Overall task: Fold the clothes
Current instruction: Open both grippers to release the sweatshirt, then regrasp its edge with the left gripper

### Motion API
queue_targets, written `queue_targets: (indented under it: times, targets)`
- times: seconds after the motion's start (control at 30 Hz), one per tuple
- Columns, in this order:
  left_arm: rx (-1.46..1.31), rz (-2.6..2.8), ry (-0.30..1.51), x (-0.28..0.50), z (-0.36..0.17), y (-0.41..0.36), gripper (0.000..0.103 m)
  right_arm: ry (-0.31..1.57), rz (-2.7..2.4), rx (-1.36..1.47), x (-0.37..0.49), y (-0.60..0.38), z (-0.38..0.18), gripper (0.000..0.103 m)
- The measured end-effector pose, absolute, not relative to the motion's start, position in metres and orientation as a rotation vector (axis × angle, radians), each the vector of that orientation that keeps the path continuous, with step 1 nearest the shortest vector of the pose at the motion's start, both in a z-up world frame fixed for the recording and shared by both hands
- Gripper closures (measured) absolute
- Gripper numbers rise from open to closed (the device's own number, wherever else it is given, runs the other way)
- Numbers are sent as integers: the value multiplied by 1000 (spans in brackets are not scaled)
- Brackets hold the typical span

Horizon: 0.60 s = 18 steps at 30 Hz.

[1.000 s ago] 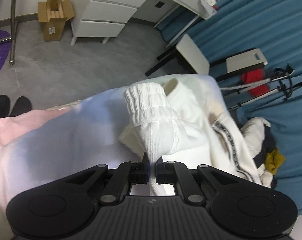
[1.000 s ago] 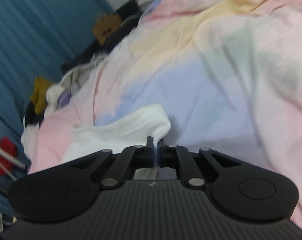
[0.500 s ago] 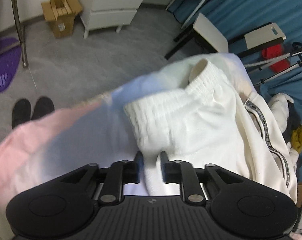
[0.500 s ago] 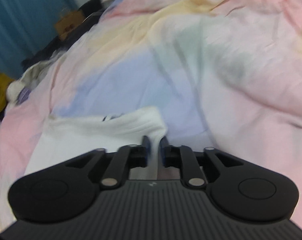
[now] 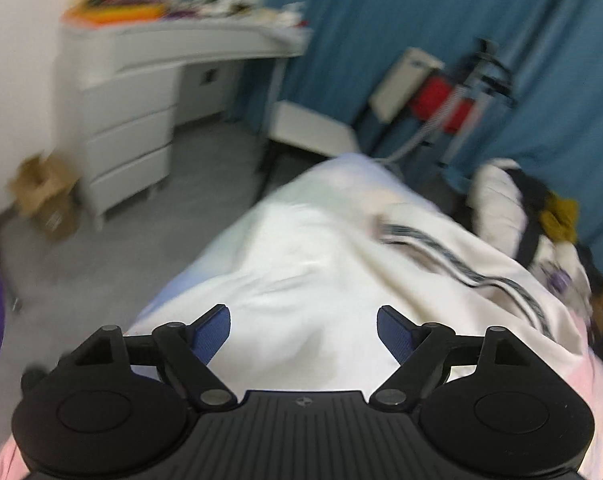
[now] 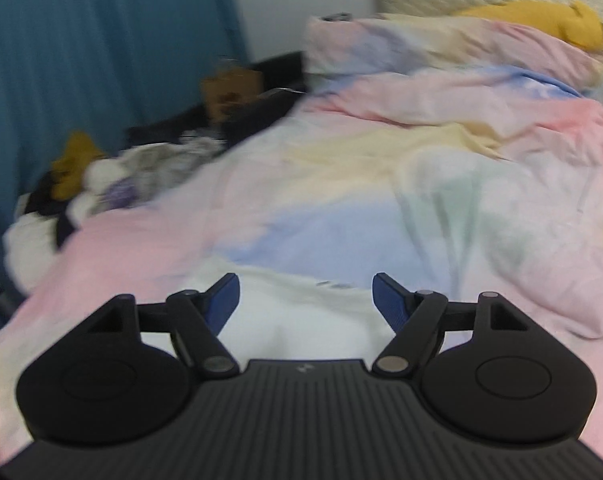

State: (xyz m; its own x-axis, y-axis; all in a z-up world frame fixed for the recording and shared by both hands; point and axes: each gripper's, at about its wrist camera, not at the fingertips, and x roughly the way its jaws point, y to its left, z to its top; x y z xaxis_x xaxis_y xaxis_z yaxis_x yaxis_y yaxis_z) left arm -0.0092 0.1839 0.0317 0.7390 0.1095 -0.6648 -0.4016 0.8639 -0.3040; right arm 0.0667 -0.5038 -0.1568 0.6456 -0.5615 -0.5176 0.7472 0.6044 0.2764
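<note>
1. Left gripper (image 5: 303, 330) is spread wide, holding nothing, with the white garment (image 5: 309, 268) lying on the bed directly ahead, filling mid-frame.
2. Its long axis runs up toward the frame's upper right, following the black striped trim (image 5: 461, 268).
3. Right gripper (image 6: 305, 300) is released too, empty.
4. The garment's near edge (image 6: 301, 304) sits between its fingers on the pastel duvet (image 6: 381, 184), so the right looks nearer.

Even, soft indoor light with no glare and only faint shadows. Motion blur smears both views, heaviest on the white drawer unit (image 5: 125, 132) and blue curtain (image 6: 101, 40); gripper bodies stay sharp. Fisheye distortion bends edges, with dark vignetted corners.
</note>
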Motion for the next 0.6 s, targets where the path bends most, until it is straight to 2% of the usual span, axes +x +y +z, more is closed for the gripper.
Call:
queue_targets:
  times: [0.03,0.1,0.33,0.47,0.6]
  targets:
    - [-433,258,674,3,35,170,8,401,-744,498,66,-497,-155,28]
    - [-398,172,666,27,38,139,1,406,-680,490,70,-483,-154,28]
    - [-202,-23,672,141,35,26,0,474,-529,421,98,-448,-166,28]
    - [-51,-101,759,227,23,-33,0,508,-479,413,108,-438,-175,28]
    - [-79,-30,874,298,3,-70,1,514,-438,425,112,-431,-179,28]
